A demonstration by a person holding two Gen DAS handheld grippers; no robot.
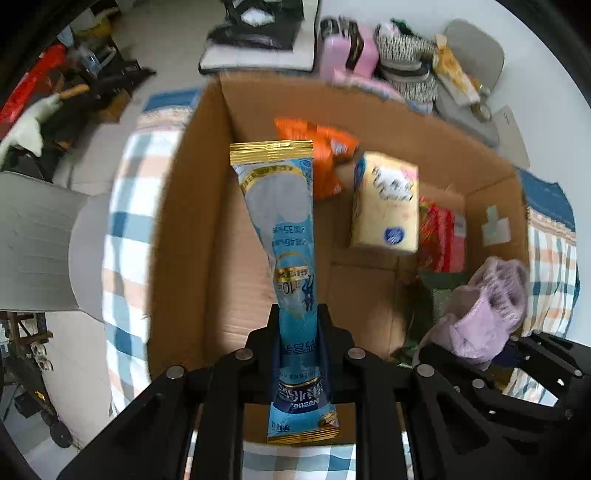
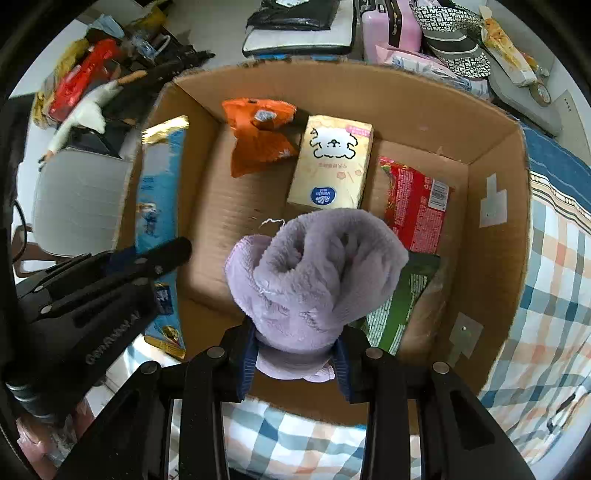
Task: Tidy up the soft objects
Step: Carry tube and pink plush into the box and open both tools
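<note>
My left gripper (image 1: 300, 321) is shut on a long blue and gold snack packet (image 1: 284, 221), held over the left part of an open cardboard box (image 1: 192, 229). The packet also shows in the right wrist view (image 2: 159, 192), with the left gripper (image 2: 173, 251) beside it. My right gripper (image 2: 295, 343) is shut on a lilac fluffy cloth (image 2: 314, 273), held over the box (image 2: 491, 273); the cloth also shows in the left wrist view (image 1: 480, 306). In the box lie an orange bag (image 2: 258, 136), a yellow tissue pack (image 2: 332, 162), a red packet (image 2: 413, 203) and a green packet (image 2: 402, 306).
The box sits on a checked blanket (image 2: 546, 280). Behind it are a pink case (image 2: 388, 26), patterned shoes (image 2: 450, 37) and a black-and-white bag (image 2: 299, 26). A grey chair (image 1: 33, 236) stands to the left, with clutter and a white toy goose (image 2: 85, 110) beyond.
</note>
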